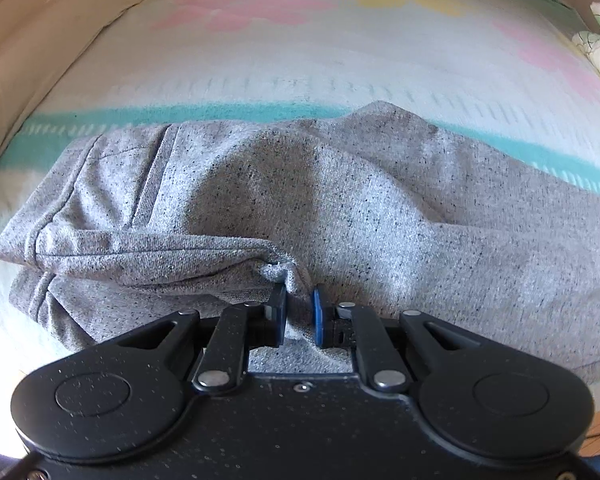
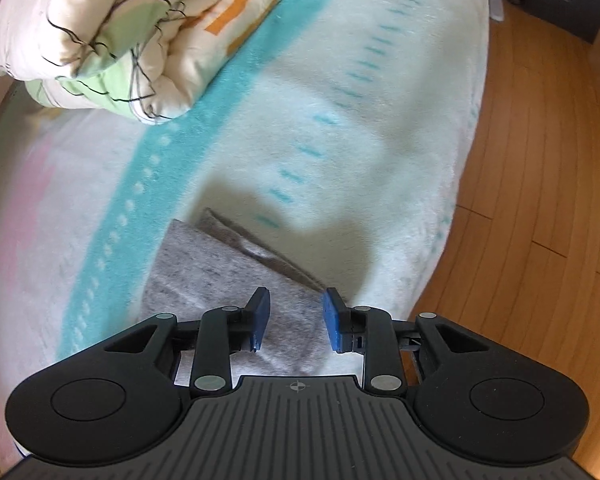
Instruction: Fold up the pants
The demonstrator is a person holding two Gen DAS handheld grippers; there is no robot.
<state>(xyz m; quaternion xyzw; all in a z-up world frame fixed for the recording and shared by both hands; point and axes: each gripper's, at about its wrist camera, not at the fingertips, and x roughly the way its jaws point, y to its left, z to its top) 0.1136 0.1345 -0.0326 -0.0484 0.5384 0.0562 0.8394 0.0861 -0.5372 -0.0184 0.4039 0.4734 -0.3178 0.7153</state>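
Grey speckled pants (image 1: 340, 208) lie across a bed blanket (image 1: 300, 52), the waistband at the left of the left wrist view. My left gripper (image 1: 300, 300) is shut on a pinched bunch of the pants' fabric near their front edge. In the right wrist view the pants' leg end (image 2: 204, 268) lies flat on the blanket (image 2: 340, 120), its hem pointing away. My right gripper (image 2: 296, 312) hovers over that leg end with its blue pads (image 2: 334, 316) apart, and no cloth is pinched between them.
A folded patterned quilt (image 2: 100, 28) sits on the bed at the upper left of the right wrist view. The bed's edge drops to a wooden floor (image 2: 540, 200) on the right. A beige pillow (image 1: 60, 20) lies at the far left.
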